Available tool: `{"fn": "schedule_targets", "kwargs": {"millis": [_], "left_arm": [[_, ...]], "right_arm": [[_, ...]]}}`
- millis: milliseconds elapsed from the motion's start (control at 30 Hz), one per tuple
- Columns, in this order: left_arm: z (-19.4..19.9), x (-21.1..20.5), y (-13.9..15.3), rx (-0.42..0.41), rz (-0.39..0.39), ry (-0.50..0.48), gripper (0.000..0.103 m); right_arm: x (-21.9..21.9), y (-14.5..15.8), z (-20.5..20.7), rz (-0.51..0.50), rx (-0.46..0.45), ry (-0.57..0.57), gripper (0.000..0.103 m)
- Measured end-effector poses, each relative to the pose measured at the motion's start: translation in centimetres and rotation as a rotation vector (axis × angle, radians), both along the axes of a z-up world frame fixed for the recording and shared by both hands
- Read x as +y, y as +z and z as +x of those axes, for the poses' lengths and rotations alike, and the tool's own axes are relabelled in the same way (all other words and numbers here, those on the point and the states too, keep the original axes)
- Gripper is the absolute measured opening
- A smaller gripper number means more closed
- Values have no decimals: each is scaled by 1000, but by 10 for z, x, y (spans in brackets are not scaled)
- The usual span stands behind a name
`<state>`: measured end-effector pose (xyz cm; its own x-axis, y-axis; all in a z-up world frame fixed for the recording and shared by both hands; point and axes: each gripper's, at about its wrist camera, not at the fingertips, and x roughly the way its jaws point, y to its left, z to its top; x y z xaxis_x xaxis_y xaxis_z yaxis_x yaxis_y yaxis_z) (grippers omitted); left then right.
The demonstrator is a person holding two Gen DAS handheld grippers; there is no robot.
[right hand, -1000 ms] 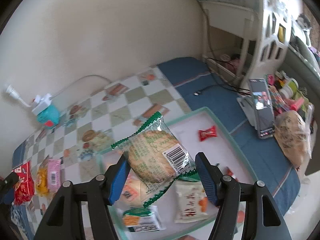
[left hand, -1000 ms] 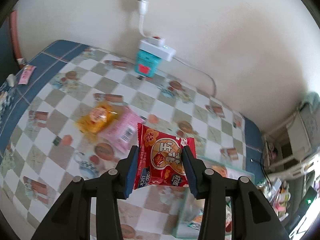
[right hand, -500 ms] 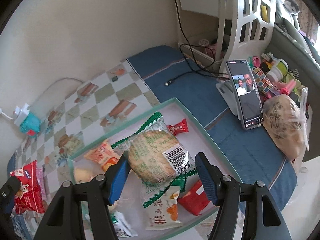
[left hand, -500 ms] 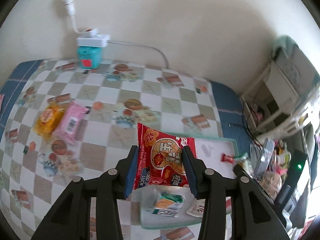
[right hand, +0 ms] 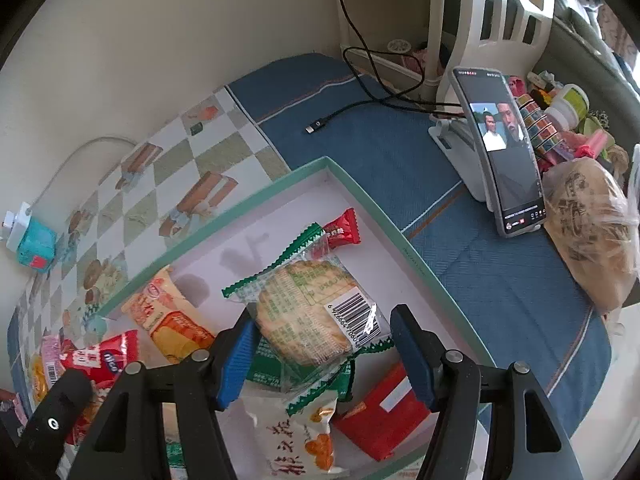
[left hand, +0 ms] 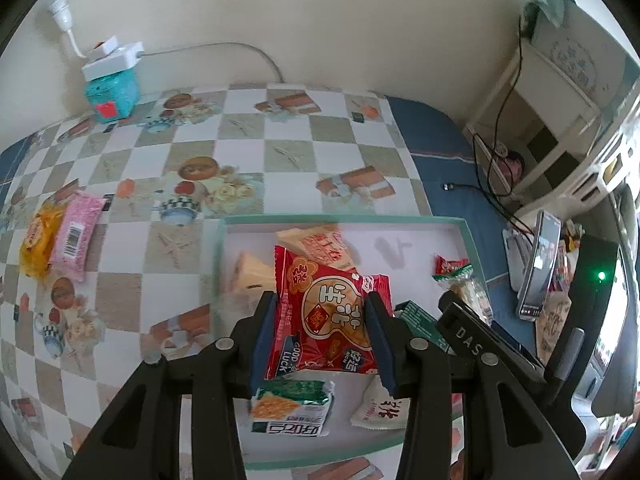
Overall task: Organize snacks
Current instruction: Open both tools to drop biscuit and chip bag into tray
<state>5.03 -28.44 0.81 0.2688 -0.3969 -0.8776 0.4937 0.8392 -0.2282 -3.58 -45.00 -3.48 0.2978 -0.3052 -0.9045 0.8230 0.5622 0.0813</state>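
Note:
My left gripper (left hand: 321,322) is shut on a red snack packet (left hand: 316,280) with white lettering, held just above the near part of the mint-rimmed white tray (left hand: 340,219). My right gripper (right hand: 322,320) is shut on a clear, green-edged round cracker packet (right hand: 304,312), which hangs over the tray (right hand: 372,208) at its middle. The left wrist view shows the cracker packet (left hand: 460,284) to the right of the red one. In the tray lie an orange packet (right hand: 168,316), a small red candy (right hand: 342,232), a white packet (right hand: 292,436) and a flat red packet (right hand: 384,408).
A yellow packet (left hand: 38,240) and a pink packet (left hand: 78,236) lie on the checked tablecloth left of the tray. A teal box (left hand: 112,94) under a power strip stands by the wall. Right of the tray are a phone on a stand (right hand: 504,152), a cable (right hand: 360,60) and a bagged loaf (right hand: 588,232).
Both grippers have come lower over the tray with their packets. The left one swung right, from above the tablecloth near the yellow and pink packets to above the tray.

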Motion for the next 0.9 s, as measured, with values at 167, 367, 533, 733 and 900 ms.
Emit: {"fn": "schedule_targets", "kwargs": {"millis": [167, 367, 533, 733, 900], "left_arm": [[-4, -13, -8, -2, 17, -29, 46], [-3, -13, -11, 13, 23, -19, 59], [6, 0, -5, 19, 21, 28, 69], [26, 29, -3, 25, 45, 146, 90], [44, 62, -7, 43, 57, 240, 92]], "right_arm": [[-6, -7, -2, 7, 0, -15, 70], [-12, -13, -5, 30, 18, -36, 75], [-11, -8, -6, 19, 24, -38, 87], [-3, 0, -1, -6, 35, -15, 103], [9, 9, 3, -19, 24, 12, 103]]}}
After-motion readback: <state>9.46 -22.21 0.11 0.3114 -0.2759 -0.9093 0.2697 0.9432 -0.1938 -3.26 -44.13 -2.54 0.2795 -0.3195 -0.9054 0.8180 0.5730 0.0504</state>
